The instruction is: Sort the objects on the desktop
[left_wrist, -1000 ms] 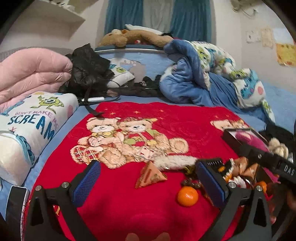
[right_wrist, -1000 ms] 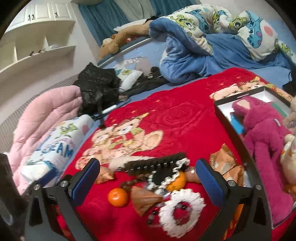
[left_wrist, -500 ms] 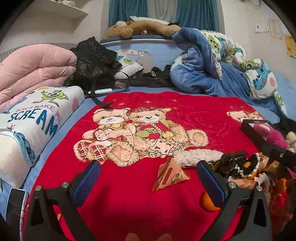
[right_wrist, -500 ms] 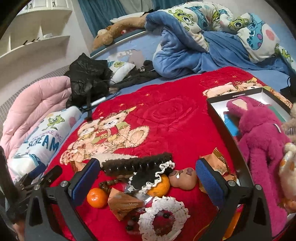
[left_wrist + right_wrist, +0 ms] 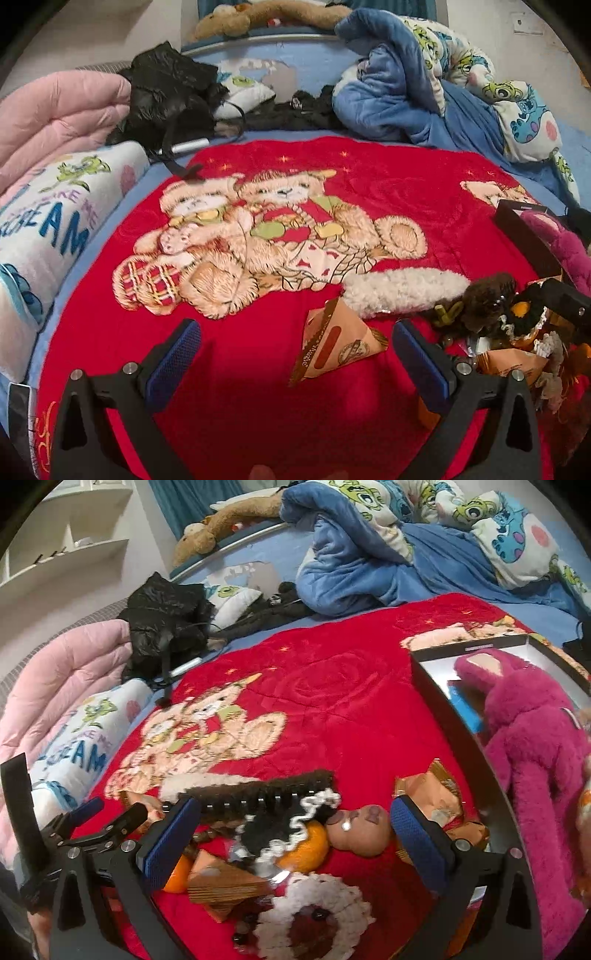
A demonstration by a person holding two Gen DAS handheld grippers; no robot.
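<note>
My left gripper [image 5: 295, 354] is open and empty over the red blanket [image 5: 369, 177]. A triangular orange snack packet [image 5: 332, 343] lies just inside its right finger. A white fuzzy hair clip [image 5: 402, 291] lies beyond it. My right gripper [image 5: 295, 834] is open and empty above a pile: a brown fuzzy hair clip [image 5: 266, 790], a black and white crocheted piece [image 5: 280, 823] on an orange [image 5: 306, 845], a small brown plush head [image 5: 362, 830], a brown packet [image 5: 225, 886] and a white and maroon crocheted ring [image 5: 314, 923].
A black box [image 5: 443, 686] at the right holds a magenta plush toy [image 5: 528, 738]. Orange packets [image 5: 428, 794] lie by its wall. A pink quilt [image 5: 55, 110], a printed pillow [image 5: 55, 221], a black jacket [image 5: 166, 88] and a blue duvet [image 5: 406, 92] border the blanket.
The left gripper has moved left and forward, so the triangular packet now lies near its right finger. The right gripper has moved down closer to the pile.
</note>
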